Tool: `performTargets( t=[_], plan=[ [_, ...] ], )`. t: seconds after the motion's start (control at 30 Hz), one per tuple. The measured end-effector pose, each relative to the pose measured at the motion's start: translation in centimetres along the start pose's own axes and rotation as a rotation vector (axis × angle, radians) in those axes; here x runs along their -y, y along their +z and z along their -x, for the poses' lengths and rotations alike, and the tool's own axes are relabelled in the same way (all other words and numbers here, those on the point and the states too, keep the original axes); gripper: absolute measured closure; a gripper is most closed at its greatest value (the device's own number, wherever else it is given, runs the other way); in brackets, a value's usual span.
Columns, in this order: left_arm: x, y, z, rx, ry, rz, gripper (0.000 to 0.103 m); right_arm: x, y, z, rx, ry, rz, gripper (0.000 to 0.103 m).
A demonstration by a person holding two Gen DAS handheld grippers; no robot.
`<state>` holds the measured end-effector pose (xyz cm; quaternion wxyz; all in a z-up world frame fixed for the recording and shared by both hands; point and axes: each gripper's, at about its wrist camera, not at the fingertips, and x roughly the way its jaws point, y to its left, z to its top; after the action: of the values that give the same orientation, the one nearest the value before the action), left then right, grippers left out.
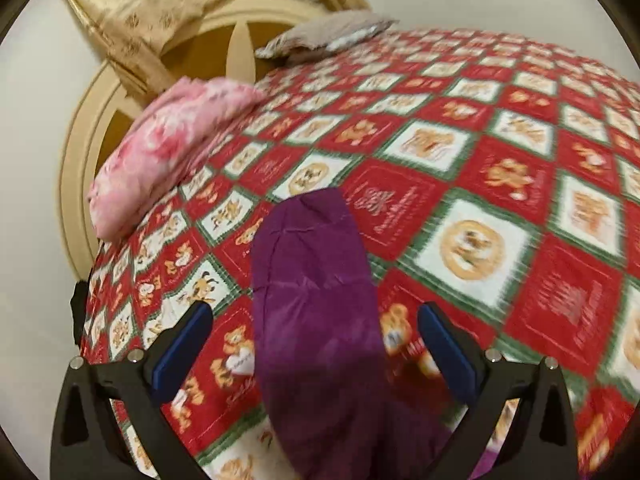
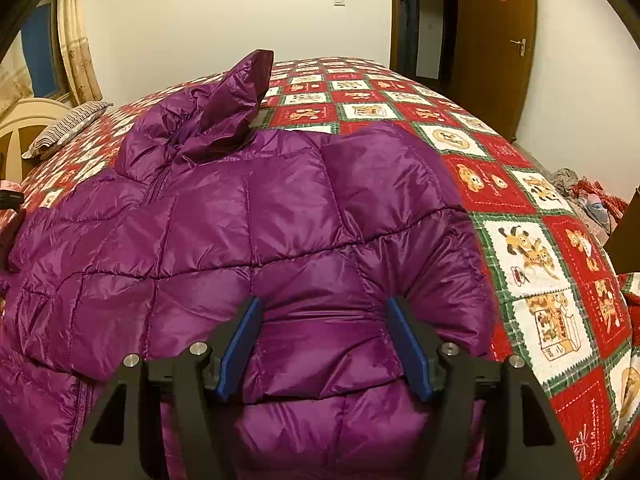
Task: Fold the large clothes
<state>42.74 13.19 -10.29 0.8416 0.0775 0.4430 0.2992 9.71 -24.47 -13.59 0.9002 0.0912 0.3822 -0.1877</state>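
Note:
A purple quilted down jacket [image 2: 256, 216] lies spread on the bed, its hood [image 2: 224, 108] bunched up at the far side and one sleeve folded across the body. My right gripper [image 2: 324, 312] is open, its blue pads either side of a fold of the jacket near the hem. In the left wrist view a purple sleeve [image 1: 312, 288] stretches away across the quilt. My left gripper [image 1: 316, 320] is open wide, with the sleeve lying between its pads, apart from both.
The bed has a red, white and green patchwork quilt [image 2: 520, 248]. A pink pillow [image 1: 168, 148] and a grey pillow [image 1: 320, 36] lie by the cream headboard [image 1: 236, 52]. A striped pillow [image 2: 64, 128] shows at the left. A wooden door [image 2: 496, 40] is behind.

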Motion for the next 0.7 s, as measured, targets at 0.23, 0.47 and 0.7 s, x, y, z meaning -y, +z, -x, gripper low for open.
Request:
performTargets(
  t=[0.23, 0.47, 0.7],
  plan=[
    [-1.9, -0.7, -5.5, -0.138, -0.005, 0.049, 0.066, 0.0, 0.0, 0.0, 0.003, 0.005, -0.003, 0.036],
    [-8.0, -3.4, -4.9, -0.083, -0.399, 0.312, 0.09, 0.0, 0.0, 0.0, 0.003, 0.006, -0.004, 0.036],
    [-11.2, -3.5, 1.9, 0.118, -0.736, 0.353, 0.091, 0.0, 0.0, 0.0, 0.003, 0.006, -0.004, 0.036]
  ],
)
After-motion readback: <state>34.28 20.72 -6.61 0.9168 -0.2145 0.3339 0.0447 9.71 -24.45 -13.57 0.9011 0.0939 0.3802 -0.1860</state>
